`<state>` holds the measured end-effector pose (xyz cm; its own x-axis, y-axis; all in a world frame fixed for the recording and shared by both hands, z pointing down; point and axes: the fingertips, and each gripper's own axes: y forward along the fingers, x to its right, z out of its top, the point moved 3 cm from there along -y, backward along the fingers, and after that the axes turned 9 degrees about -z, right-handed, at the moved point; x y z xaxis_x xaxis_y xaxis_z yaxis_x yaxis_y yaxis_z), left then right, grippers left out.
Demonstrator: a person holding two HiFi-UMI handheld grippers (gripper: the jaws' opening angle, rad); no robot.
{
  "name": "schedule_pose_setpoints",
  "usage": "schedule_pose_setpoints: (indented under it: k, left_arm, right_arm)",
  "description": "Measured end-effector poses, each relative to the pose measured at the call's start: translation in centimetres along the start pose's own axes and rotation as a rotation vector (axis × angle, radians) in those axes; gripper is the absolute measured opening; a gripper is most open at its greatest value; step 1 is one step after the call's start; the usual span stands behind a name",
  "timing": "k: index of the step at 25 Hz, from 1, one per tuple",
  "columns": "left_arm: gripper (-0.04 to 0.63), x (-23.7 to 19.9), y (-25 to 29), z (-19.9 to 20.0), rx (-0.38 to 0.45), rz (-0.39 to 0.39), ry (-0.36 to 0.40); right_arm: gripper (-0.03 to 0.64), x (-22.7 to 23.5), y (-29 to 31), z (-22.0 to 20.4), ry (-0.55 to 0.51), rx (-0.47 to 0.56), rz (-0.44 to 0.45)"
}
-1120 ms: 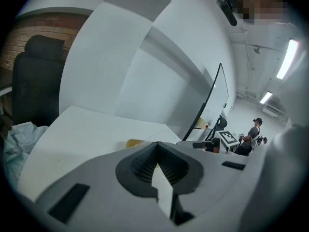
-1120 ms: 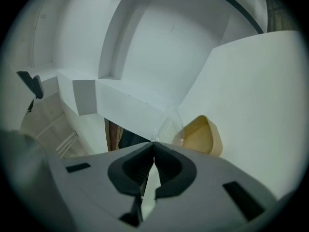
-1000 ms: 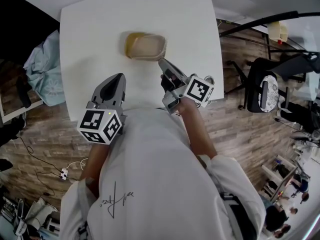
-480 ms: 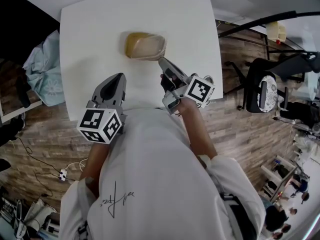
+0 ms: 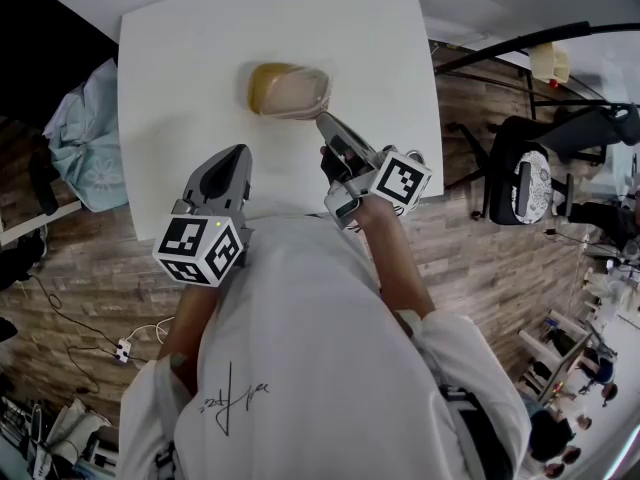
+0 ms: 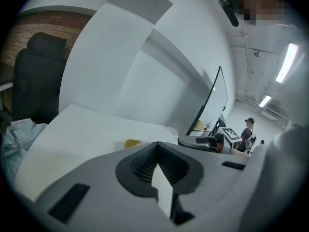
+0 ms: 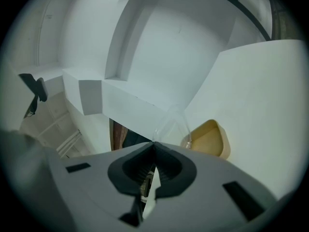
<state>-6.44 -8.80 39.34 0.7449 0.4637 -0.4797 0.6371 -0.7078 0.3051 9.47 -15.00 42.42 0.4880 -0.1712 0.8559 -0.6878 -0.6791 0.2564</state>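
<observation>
A shallow tan container (image 5: 288, 90) with a clear plastic lid (image 7: 173, 122) sits on the white table (image 5: 200, 28). My right gripper (image 5: 322, 120) reaches its near right corner, and in the right gripper view (image 7: 154, 144) the jaws are shut on the lid's edge, with the lid tilted up from the tan container (image 7: 208, 139). My left gripper (image 5: 240, 154) hovers over the table's near edge, left of the container, shut with nothing between its jaws (image 6: 157, 144). The left gripper view shows the container (image 6: 132, 143) low ahead and the right gripper (image 6: 207, 142) beside it.
A pale blue cloth (image 5: 92, 138) lies off the table's left side by a black chair (image 6: 36, 76). Another black chair (image 5: 535, 183) stands on the wood floor to the right. A cable and plug (image 5: 125, 346) lie on the floor at lower left.
Almost nothing has moved. In the right gripper view the container and lid sit slightly further right. Both grippers stay where they were.
</observation>
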Motion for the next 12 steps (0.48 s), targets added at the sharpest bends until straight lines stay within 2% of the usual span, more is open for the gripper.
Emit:
schedule_pose_setpoints:
  k: [12]
  left_arm:
    - [0.004, 0.2, -0.3, 0.3, 0.025, 0.01, -0.009]
  right_arm:
    - [0.012, -1.2, -0.1, 0.0, -0.014, -0.015, 0.029]
